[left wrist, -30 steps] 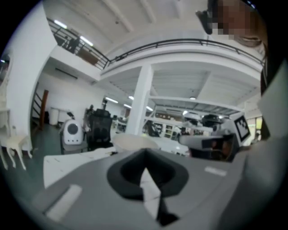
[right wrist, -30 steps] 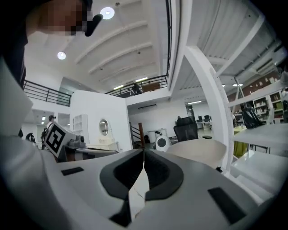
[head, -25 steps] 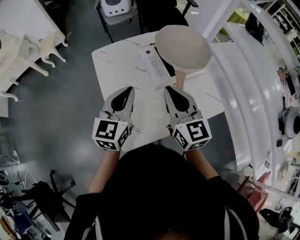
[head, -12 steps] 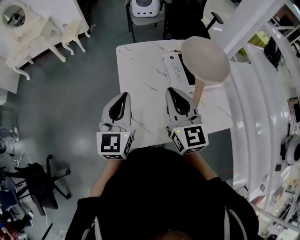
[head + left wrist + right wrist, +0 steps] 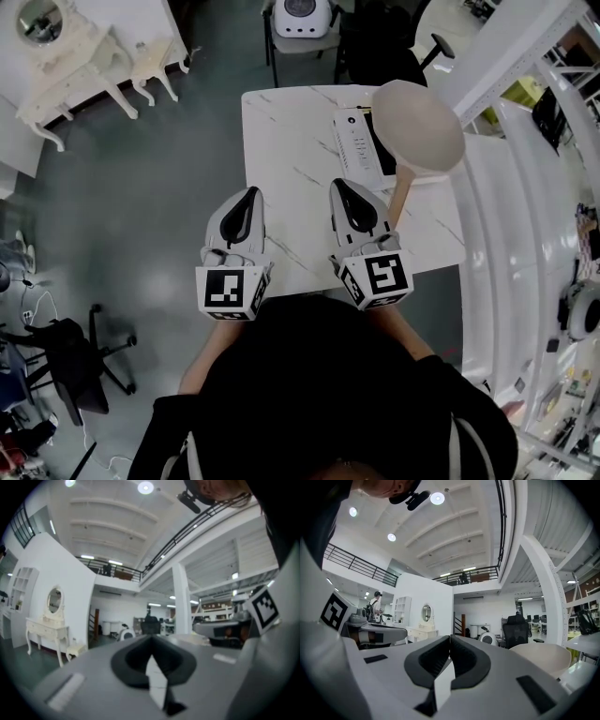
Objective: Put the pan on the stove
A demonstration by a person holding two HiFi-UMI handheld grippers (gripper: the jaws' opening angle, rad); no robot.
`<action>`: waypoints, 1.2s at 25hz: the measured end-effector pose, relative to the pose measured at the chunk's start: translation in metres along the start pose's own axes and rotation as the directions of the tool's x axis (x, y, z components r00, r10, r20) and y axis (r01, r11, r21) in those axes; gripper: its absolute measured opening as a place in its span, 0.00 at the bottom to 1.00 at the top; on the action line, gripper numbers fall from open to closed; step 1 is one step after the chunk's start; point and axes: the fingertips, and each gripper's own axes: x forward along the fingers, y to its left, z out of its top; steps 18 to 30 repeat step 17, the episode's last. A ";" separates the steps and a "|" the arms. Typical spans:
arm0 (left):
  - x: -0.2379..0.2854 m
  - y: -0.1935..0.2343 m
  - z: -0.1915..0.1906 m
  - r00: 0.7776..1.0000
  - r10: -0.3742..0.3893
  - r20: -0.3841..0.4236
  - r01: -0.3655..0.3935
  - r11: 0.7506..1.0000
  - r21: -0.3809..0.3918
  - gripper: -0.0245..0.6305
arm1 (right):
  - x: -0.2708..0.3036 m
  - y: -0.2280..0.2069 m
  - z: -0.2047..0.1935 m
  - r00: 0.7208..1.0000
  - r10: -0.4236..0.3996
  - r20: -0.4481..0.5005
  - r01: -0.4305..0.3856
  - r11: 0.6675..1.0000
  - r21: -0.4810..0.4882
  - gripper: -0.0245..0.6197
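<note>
A white marble-patterned table [image 5: 291,169] stood on a grey floor [image 5: 141,216]; beyond its far edge sat a round white appliance [image 5: 300,13], a black office chair [image 5: 380,52] just beside it; off its far left corner stood a cream dressing table [image 5: 70,66] with an oval mirror [image 5: 39,20] and a matching stool [image 5: 157,62]; another black chair [image 5: 80,361] stood well apart from its near left corner; a white curved structure [image 5: 511,216] flanked its right edge.

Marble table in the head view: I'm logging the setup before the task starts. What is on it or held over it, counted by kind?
pan: 1
stove: 1
grippers: 2, the left gripper and the right gripper, both with jaws shut and empty, over the table's near edge
Total: 4
</note>
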 end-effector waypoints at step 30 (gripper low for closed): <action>0.016 -0.009 -0.009 0.999 -0.029 -0.031 0.029 1.000 0.002 0.05 | 0.002 -0.006 -0.008 1.000 -0.011 -0.013 0.011 1.000 0.002 0.07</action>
